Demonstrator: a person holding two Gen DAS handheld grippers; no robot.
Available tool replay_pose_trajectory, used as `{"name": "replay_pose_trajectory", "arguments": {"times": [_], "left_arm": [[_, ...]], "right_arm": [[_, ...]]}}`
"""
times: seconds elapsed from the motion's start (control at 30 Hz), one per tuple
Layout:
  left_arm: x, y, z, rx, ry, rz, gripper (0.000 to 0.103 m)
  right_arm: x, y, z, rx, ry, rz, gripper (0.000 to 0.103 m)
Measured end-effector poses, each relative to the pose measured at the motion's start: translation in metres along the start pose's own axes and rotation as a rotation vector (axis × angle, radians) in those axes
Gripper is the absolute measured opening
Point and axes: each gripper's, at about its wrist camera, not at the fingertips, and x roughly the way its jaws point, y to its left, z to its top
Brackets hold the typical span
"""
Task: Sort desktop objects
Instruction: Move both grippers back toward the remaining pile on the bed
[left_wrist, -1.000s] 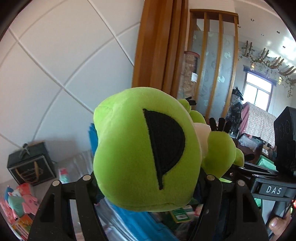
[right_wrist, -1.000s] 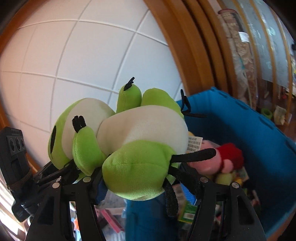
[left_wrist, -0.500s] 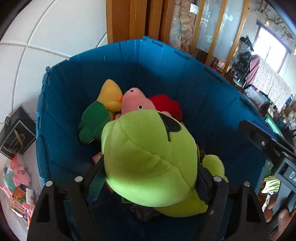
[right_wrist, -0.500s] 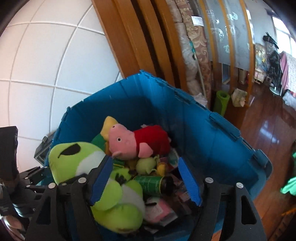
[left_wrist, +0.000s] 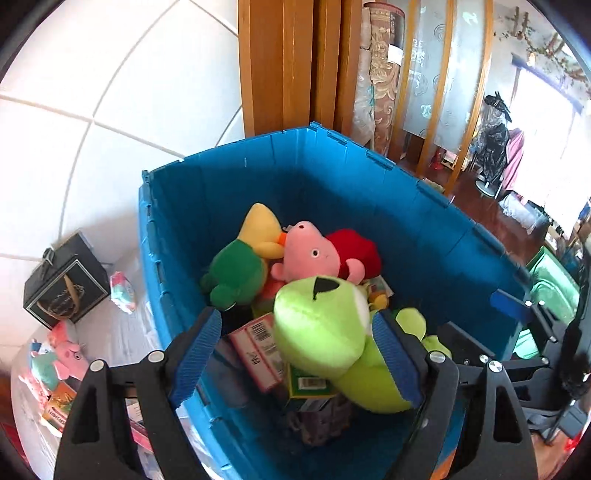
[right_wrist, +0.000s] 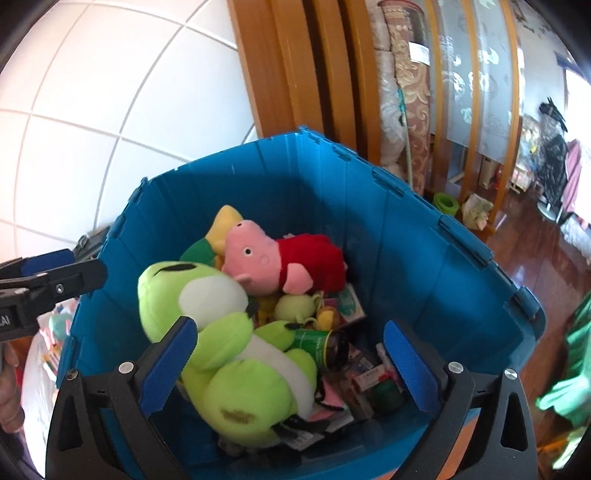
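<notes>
The lime-green plush frog with a white belly and black half-moon eyes lies inside the deep blue plastic storage crate, at about seven o'clock of the crate's interior in the right wrist view, resting on top of the clutter there. At twelve o'clock from its head lies a pink plush pig in a red dress, and beyond that, toward eleven o'clock, a yellow-and-green plush toy leans against the crate's far wall. At three o'clock from the frog's body a dark green cylindrical can lies on its side among small cartons, cards and a small pale-green plush; in the left wrist view a pink-and-white barcoded box sits at nine o'clock from the frog's head. The right gripper hangs over the crate with its blue-padded jaws opening wide; the frog lies between them, close against the left pad, and the right pad is well clear of it. The left gripper has its jaws opening too, with the frog's head between the pads and a clear gap on the left side. Outside the crate, at nine o'clock in the left wrist view, a black gift box with gold trim and small pink toys sit on a pale worktop.
</notes>
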Motion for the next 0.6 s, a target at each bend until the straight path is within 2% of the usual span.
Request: {"name": "replay_pose_trajectory", "arguments": {"times": [0.23,0.4,0.5,0.6], "left_arm": [[-0.040,0.025,-0.030,0.025,-0.141,0.039,0.084],[-0.072,0.058,-0.054,-0.032,-0.221,0.051,0.084],[-0.093,0.081,-0.073,-0.060,-0.279,0.088,0.084],[-0.109,0.109,-0.097,-0.104,-0.320,0.130,0.084]], "right_arm": [[-0.013,0.028,-0.017,-0.065,-0.005,-0.026,0.103],[-0.027,0.055,-0.027,-0.105,-0.031,-0.040,0.103],[-0.034,0.073,-0.032,-0.123,-0.056,-0.041,0.103],[-0.048,0.096,-0.038,-0.135,-0.117,-0.008,0.103]]}}
